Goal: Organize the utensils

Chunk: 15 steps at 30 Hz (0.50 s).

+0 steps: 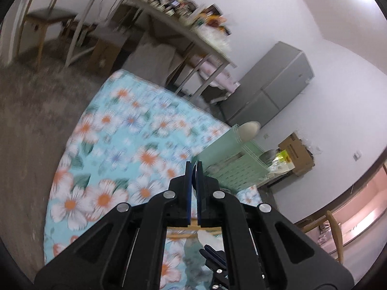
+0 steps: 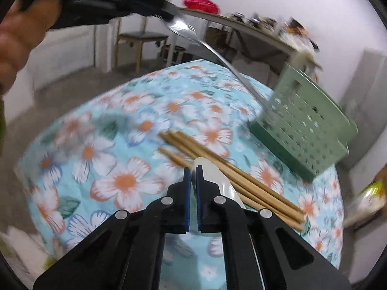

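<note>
Right tool nips white spoon, chopsticks beside, basket beyond

No text, label, brand, number or sign is legible in either wrist view. The cardboard box against the wall and the cluttered packages on the long table show only blurred, unreadable printing.
</note>
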Tool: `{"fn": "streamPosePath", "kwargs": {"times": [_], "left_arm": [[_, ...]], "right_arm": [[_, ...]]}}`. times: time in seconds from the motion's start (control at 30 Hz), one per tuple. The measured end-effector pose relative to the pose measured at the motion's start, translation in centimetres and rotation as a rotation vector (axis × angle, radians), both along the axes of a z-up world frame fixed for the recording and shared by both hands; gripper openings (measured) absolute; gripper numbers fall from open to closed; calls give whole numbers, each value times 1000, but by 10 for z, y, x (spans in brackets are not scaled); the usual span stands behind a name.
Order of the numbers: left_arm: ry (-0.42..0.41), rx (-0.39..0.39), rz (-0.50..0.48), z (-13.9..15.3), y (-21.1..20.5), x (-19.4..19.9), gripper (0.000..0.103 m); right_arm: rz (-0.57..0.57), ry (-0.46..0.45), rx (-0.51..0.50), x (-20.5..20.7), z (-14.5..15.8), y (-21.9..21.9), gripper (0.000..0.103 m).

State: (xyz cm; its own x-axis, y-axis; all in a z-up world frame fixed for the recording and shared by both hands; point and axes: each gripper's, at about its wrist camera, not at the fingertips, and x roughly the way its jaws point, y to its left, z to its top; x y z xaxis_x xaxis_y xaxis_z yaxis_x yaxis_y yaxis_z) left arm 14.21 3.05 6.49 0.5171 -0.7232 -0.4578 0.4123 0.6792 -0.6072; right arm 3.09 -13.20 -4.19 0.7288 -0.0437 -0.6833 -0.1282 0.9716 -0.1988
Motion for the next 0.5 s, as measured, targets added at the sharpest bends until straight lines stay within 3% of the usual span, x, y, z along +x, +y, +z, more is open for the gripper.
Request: {"fn": "streamPosePath", "kwargs": {"times": [0.23, 0.37, 0.5], "left_arm": [[-225, 9, -40, 65, -38, -2, 1], [-365, 109, -48, 89, -77, -6, 1], [-496, 282, -44, 91, -122, -10, 1]], "right_arm": [[-134, -77, 143, -10, 36, -59, 3], [-182, -125, 168, -15, 50, -82, 2], [-202, -140, 197, -18, 53, -95, 2]]}}
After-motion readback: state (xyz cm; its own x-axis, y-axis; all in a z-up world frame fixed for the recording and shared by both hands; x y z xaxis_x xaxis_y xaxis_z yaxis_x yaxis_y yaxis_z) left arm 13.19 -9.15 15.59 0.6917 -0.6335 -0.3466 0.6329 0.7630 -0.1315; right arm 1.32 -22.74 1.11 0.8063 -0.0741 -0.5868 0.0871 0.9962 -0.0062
